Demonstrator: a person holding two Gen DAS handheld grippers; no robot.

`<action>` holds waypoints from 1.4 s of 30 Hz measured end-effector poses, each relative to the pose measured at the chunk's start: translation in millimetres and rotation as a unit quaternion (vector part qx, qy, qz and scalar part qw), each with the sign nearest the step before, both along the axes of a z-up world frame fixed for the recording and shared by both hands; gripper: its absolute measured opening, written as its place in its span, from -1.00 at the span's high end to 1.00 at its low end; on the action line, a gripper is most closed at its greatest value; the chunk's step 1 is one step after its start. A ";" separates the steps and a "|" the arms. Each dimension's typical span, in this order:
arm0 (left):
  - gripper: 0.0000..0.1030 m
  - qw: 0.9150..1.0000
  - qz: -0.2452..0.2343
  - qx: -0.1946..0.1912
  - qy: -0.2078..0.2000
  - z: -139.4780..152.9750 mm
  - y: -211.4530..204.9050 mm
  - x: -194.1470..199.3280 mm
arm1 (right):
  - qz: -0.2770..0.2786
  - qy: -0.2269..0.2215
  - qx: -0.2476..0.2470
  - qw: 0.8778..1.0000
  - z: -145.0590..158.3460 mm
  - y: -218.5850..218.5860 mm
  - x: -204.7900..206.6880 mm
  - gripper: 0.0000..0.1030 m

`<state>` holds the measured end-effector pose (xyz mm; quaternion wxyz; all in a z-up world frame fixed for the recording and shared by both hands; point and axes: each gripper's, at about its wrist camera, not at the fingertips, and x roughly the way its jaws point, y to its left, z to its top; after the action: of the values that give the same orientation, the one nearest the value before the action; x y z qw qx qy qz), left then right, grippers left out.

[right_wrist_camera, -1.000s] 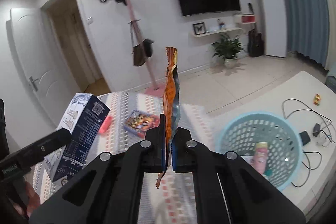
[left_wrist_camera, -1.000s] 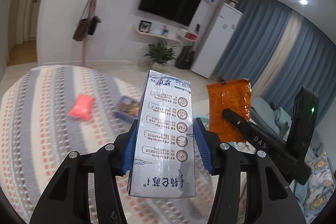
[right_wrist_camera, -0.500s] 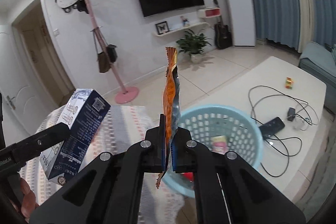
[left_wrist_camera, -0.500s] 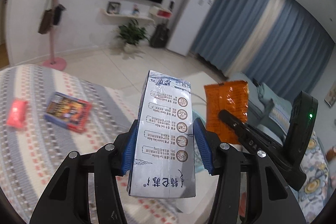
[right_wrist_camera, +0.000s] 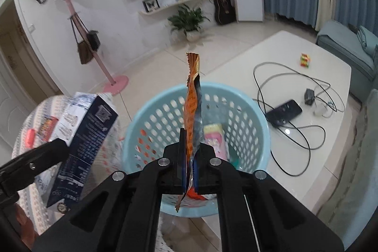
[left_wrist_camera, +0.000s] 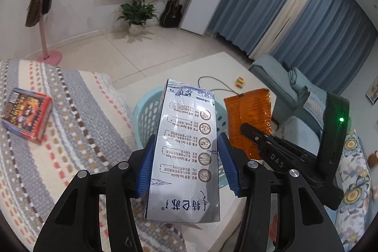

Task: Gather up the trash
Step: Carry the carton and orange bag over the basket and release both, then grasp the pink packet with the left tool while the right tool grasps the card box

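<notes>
My left gripper [left_wrist_camera: 186, 167] is shut on a white and blue milk carton [left_wrist_camera: 186, 157], held upright in front of the light blue basket [left_wrist_camera: 147, 112]. My right gripper [right_wrist_camera: 189, 169] is shut on an orange snack wrapper [right_wrist_camera: 192, 110] and holds it edge-on over the basket [right_wrist_camera: 248, 110]. The wrapper [left_wrist_camera: 248, 115] and right gripper show to the right in the left wrist view. The carton [right_wrist_camera: 82, 141] shows at the left in the right wrist view. The basket holds a pink and yellow packet [right_wrist_camera: 215, 136] and other scraps.
The basket stands on a white table [right_wrist_camera: 330, 77] with cables [right_wrist_camera: 283, 77], a phone [right_wrist_camera: 284, 111], a charger [right_wrist_camera: 309, 95] and a small colourful cube [right_wrist_camera: 305, 60]. A striped cloth surface [left_wrist_camera: 59, 134] at the left bears a red box [left_wrist_camera: 27, 117]. A blue sofa [left_wrist_camera: 295, 96] is to the right.
Both grippers have swung right from the striped cloth toward the basket with their loads. The basket is now directly under the right gripper. The red packet has left the left wrist view.
</notes>
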<state>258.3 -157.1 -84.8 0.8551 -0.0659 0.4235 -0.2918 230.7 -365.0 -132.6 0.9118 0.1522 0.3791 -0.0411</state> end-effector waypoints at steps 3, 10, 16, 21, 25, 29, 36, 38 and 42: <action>0.03 1.000 -0.003 0.001 0.005 -2.7 -4.4 3.6 | 0.001 0.007 -0.003 1.000 -5.7 -2.1 3.7 0.94; -0.31 1.000 0.003 -0.026 0.014 1.0 -3.3 10.7 | 0.003 0.017 0.004 1.000 -8.5 -4.2 6.8 0.91; -0.31 0.999 0.003 -0.032 0.009 4.0 4.0 4.0 | -0.001 0.012 0.011 1.000 -4.5 -9.8 2.3 0.85; -0.31 0.999 0.004 -0.034 0.005 5.0 11.9 -3.0 | 0.000 0.001 0.010 1.000 3.3 -6.0 -2.5 0.24; -0.40 0.999 0.008 -0.039 0.002 9.1 21.8 -9.6 | 0.008 -0.020 0.003 1.000 15.4 3.1 -9.1 -0.02; -0.57 0.998 0.022 -0.060 -0.010 26.0 38.2 -22.3 | 0.026 -0.039 0.003 0.999 31.4 15.5 -13.3 -0.22; -0.66 0.993 0.071 -0.073 -0.056 58.0 84.0 -45.6 | 0.072 -0.083 -0.002 0.994 60.3 49.5 -20.8 -0.48; -0.71 0.990 0.096 -0.076 -0.065 64.4 103.5 -50.4 | 0.086 -0.093 -0.006 0.992 66.7 61.3 -21.3 -0.56; -0.72 0.982 0.154 -0.076 -0.076 71.0 146.4 -60.1 | 0.112 -0.100 0.006 0.989 73.6 80.2 -16.6 -0.58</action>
<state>198.2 -10.8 -13.7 0.9121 -0.1727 0.3182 -0.1926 214.1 -284.8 -59.0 0.9431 0.1173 0.3012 0.0785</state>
